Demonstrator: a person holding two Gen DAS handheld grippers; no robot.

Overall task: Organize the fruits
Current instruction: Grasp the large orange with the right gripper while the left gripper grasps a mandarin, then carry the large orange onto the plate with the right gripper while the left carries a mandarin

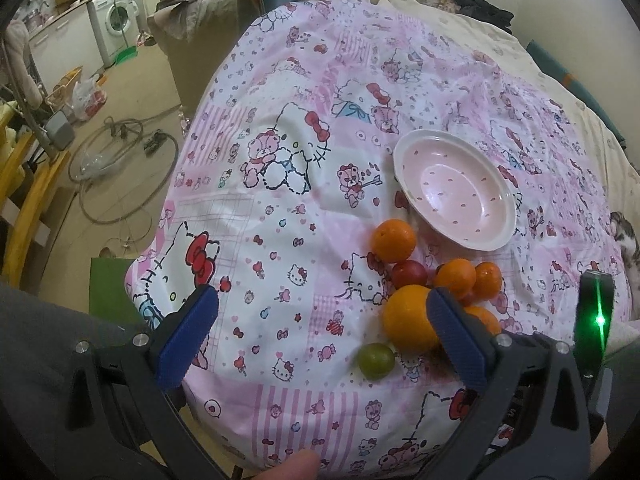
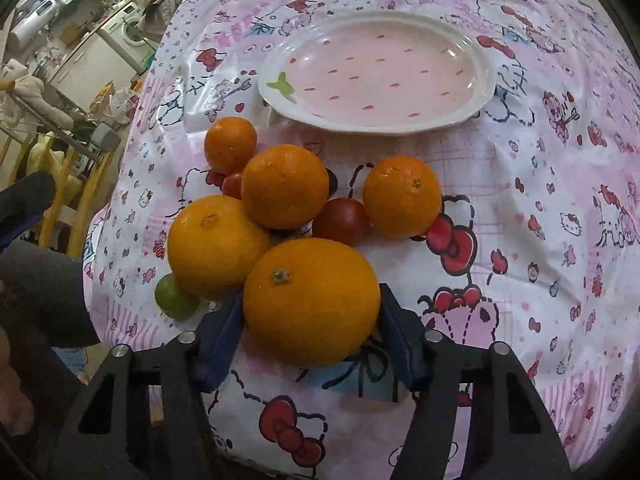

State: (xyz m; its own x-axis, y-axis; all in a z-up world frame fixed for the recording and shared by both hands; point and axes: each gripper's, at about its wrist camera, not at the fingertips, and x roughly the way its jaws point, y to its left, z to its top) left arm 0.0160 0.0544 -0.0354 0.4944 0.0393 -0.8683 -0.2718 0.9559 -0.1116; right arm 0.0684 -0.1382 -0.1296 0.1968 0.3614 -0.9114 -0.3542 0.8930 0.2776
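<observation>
A pile of fruit lies on a pink cartoon-print cloth [image 2: 540, 184] in front of an empty pink plate [image 2: 380, 76]. My right gripper [image 2: 312, 300] is shut on the nearest large orange [image 2: 312, 320], with a blue pad against each side of it. Behind it sit another large orange [image 2: 216, 244], two medium oranges [image 2: 285, 186] [image 2: 402, 198], a small orange [image 2: 230, 144], a red fruit [image 2: 340, 222] and a green fruit [image 2: 174, 298]. My left gripper [image 1: 320, 294] hangs open over bare cloth, left of the pile [image 1: 408, 318], with nothing between its fingers. The plate [image 1: 456, 188] lies beyond.
The cloth covers a rounded surface whose left edge drops to a cluttered floor with hoses [image 1: 120, 168] and a washing machine [image 1: 114, 16]. Bedding and dark clothes [image 1: 480, 4] lie at the back. A grey sleeve [image 2: 44, 292] is at the left edge.
</observation>
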